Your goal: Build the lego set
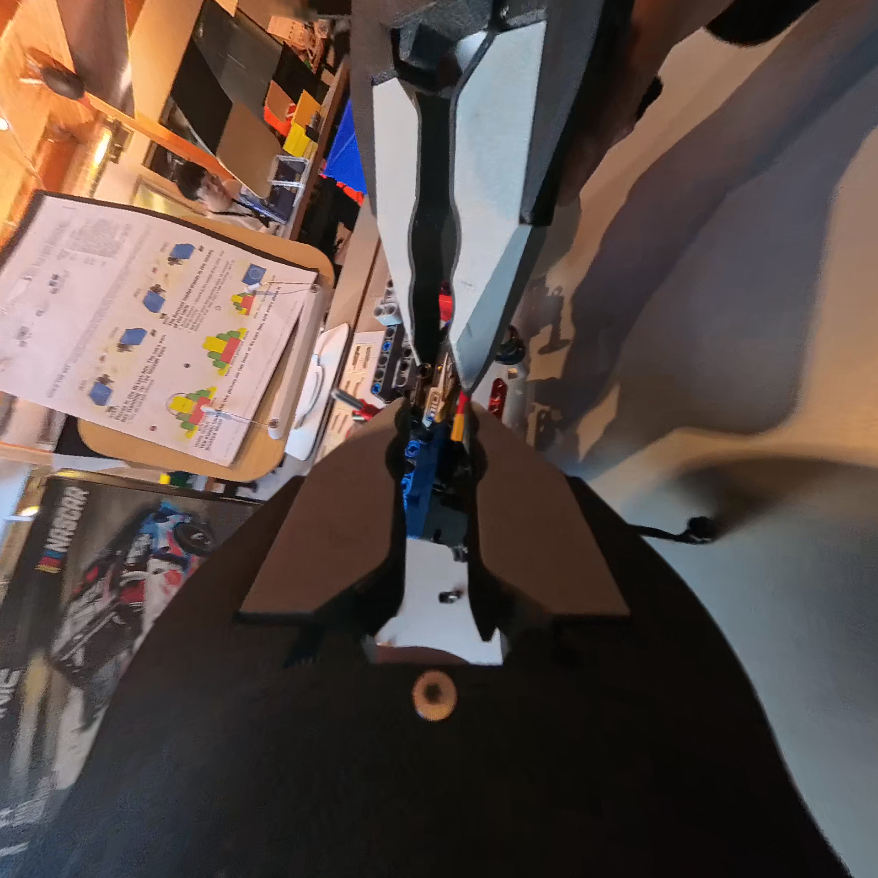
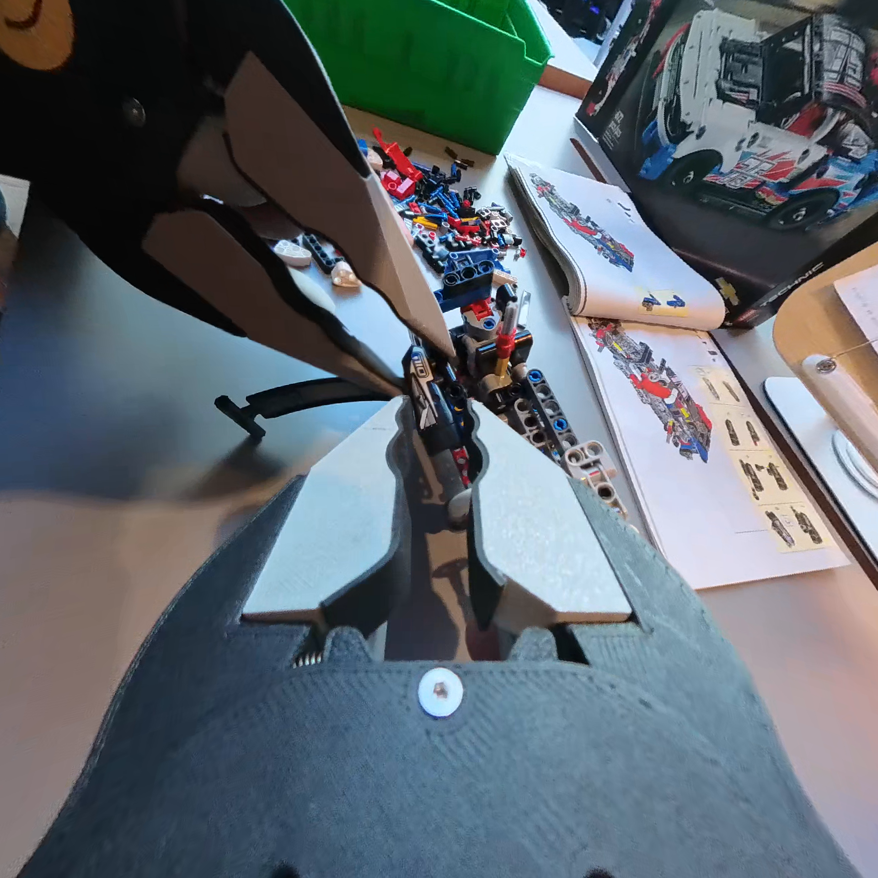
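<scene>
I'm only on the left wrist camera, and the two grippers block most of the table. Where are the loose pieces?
Observer: The right wrist view shows a loose lego pile on the table beyond the lego assembly, just in front of a green bin.
Operator: Is the manual within sight of that camera?
Observer: Yes. An open instruction booklet lies flat on the table, right of the assembly in that view.
</scene>
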